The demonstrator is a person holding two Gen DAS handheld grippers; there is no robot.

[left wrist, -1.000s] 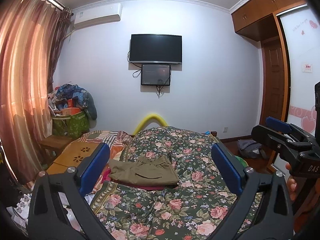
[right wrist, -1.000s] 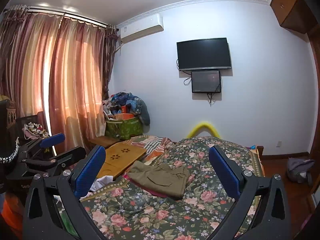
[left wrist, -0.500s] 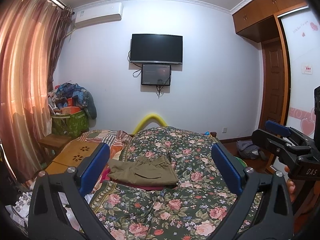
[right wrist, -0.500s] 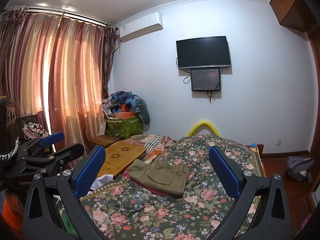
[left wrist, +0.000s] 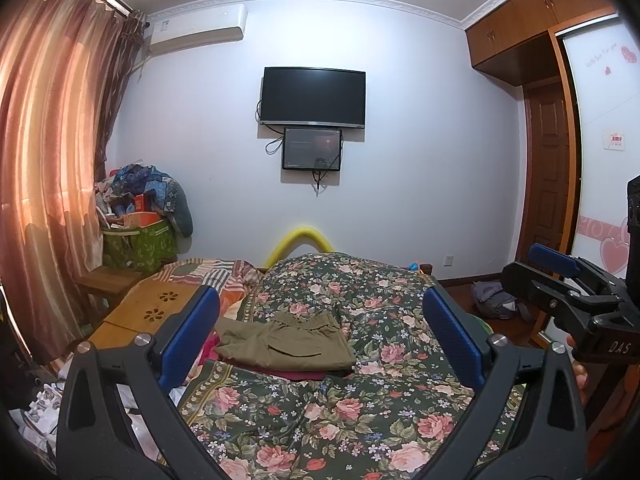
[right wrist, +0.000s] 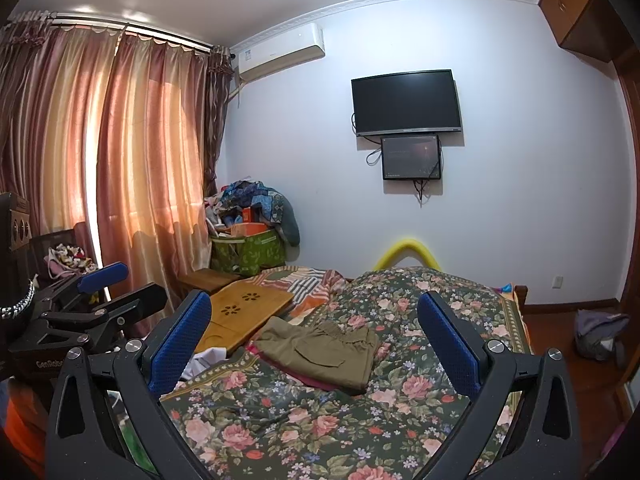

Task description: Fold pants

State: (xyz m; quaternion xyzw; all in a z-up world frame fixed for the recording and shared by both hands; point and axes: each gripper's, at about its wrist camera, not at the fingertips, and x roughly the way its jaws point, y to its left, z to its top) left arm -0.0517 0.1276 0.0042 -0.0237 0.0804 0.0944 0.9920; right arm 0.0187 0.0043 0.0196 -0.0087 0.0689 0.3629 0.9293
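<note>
In the left wrist view the olive-green pants (left wrist: 286,344) lie already folded into a compact rectangle on the floral bedspread (left wrist: 360,412), resting on a dark red garment (left wrist: 288,373) whose edge shows beneath them. They sit ahead of the left gripper (left wrist: 320,340) and slightly toward its left finger, well apart from both blue pads (left wrist: 190,336), with the long side running across the view and the elastic waistband at the far edge. This gripper is spread wide and holds nothing, touching neither cloth nor bed. The right gripper (left wrist: 560,276) shows at the right edge, off beside the bed, farther from the pants by my judgement. In the right wrist view the pants (right wrist: 320,350) lie ahead between the fingers of the right gripper (right wrist: 316,340), left of centre, the long axis slanting from near left to far right, beside a wooden lap desk (right wrist: 244,316). These fingers too stand wide apart and empty, clear of the fabric.
</note>
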